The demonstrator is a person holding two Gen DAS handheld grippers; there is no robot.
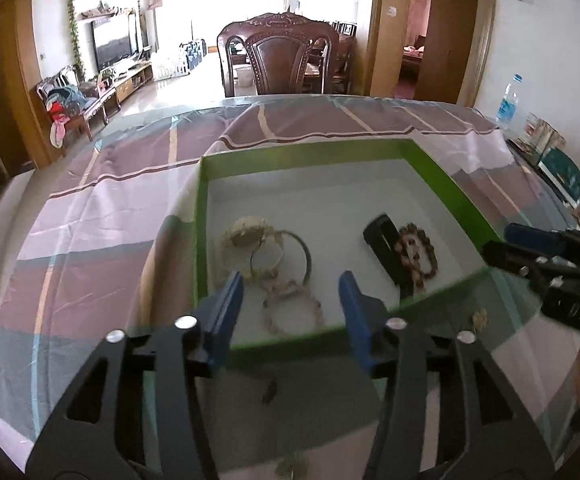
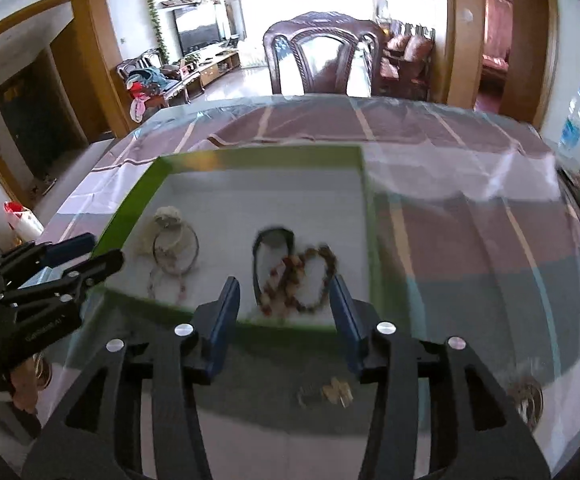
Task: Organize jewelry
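Note:
A green-walled box [image 1: 310,152] with a white floor sits on the table; it also shows in the right wrist view [image 2: 257,162]. Inside lie a cream ornament with metal bangles [image 1: 267,250], a pale bead bracelet [image 1: 294,308], a black band [image 1: 386,246] and a brown bead bracelet [image 1: 416,254]. My left gripper [image 1: 292,300] is open and empty over the box's near wall. My right gripper [image 2: 283,306] is open and empty above the brown beads [image 2: 300,280]. A small gold piece [image 2: 336,392] lies on the table before the box.
The table has a striped cloth under glass [image 1: 129,208]. A carved wooden chair [image 1: 279,56] stands at the far side. A water bottle [image 1: 508,100] and boxes [image 1: 562,172] stand at the right edge. Another small trinket [image 2: 528,398] lies near right on the glass.

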